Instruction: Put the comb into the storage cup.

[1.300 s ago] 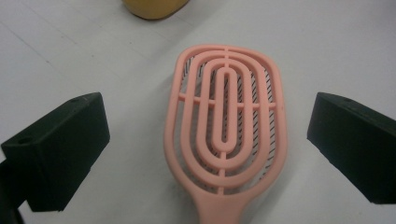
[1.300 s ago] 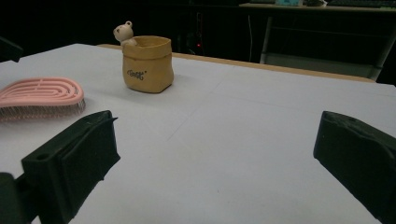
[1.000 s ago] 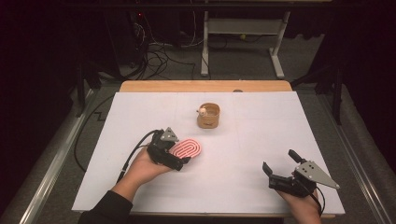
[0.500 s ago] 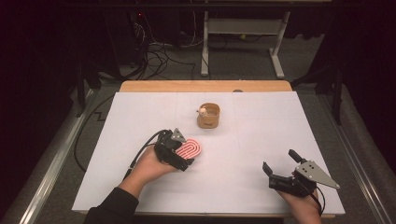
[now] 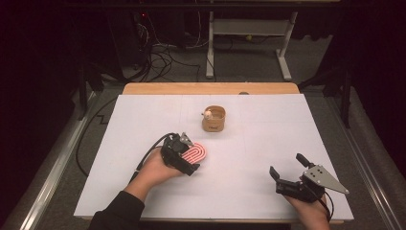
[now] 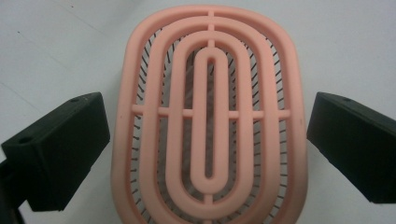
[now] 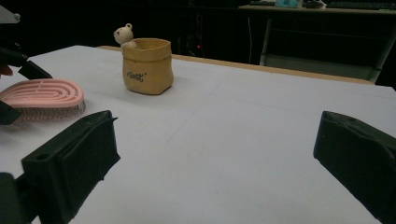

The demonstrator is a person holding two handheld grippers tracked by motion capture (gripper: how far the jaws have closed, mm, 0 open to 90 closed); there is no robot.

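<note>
The pink brush [image 5: 195, 153] lies on the white table [image 5: 143, 120], bristles down, left of the middle and well apart from the small yellow pot [image 5: 214, 119]; in the high view its long axis runs diagonally, with the rounded end pointing away from the person and to the right. The left gripper [image 5: 189, 155] has its jaws spread on both sides of the brush, each with a small gap, not clamping it. The right gripper [image 5: 286, 173] rests near the front right edge with its jaws wide and nothing between them.
</note>
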